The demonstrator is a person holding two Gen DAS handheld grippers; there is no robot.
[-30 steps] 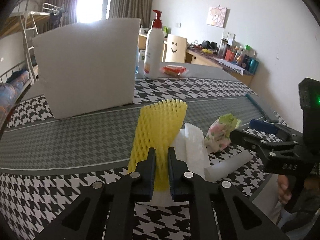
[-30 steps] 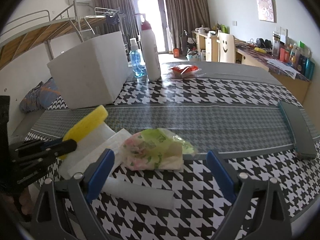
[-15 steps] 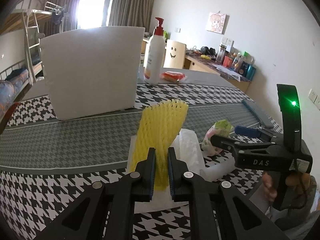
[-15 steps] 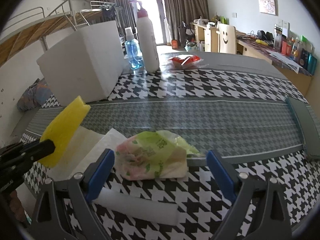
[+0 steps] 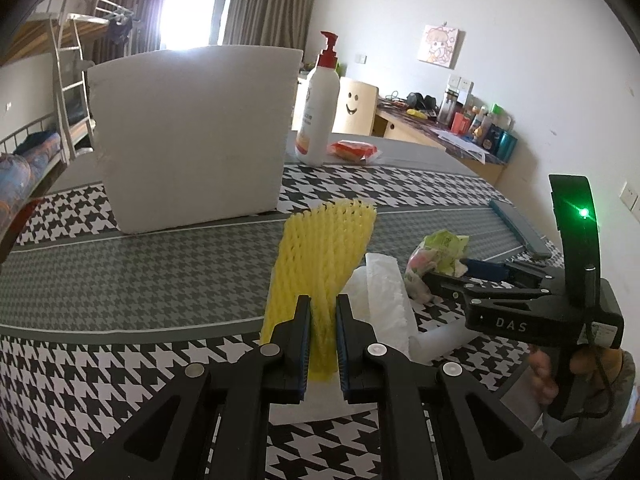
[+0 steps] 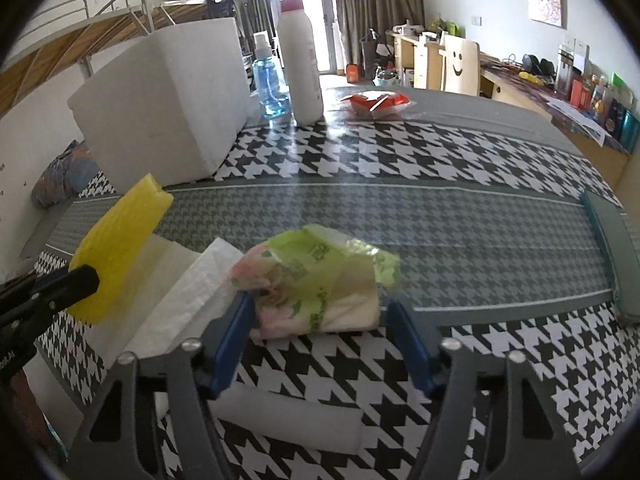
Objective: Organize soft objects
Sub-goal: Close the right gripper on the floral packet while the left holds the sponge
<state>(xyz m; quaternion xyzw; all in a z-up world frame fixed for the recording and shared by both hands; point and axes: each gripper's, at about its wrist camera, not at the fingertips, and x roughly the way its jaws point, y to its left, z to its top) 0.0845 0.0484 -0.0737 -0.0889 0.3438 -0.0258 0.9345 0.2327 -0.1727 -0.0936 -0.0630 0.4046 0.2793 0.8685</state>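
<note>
My left gripper (image 5: pixel 323 312) is shut on a yellow foam net sleeve (image 5: pixel 320 256) and holds it upright above the table; the sleeve also shows in the right wrist view (image 6: pixel 120 248). My right gripper (image 6: pixel 320 312) is open, its blue pads either side of a green and pink tissue pack (image 6: pixel 320 280), which lies on the table (image 5: pixel 120 280). The pack shows in the left wrist view (image 5: pixel 436 256) at the right gripper's tips. A white foam sheet (image 6: pixel 188 292) and a white foam roll (image 6: pixel 288 412) lie beside the pack.
A large white foam box (image 5: pixel 192 132) stands at the back left. A pump bottle (image 5: pixel 320 108), a blue bottle (image 6: pixel 268 80) and a red snack packet (image 5: pixel 354 149) are behind it. A grey-green flat case (image 6: pixel 612 240) lies at the right edge.
The right gripper has moved forward so its open pads flank the tissue pack, and has narrowed. The left gripper has lifted the yellow sleeve slightly.
</note>
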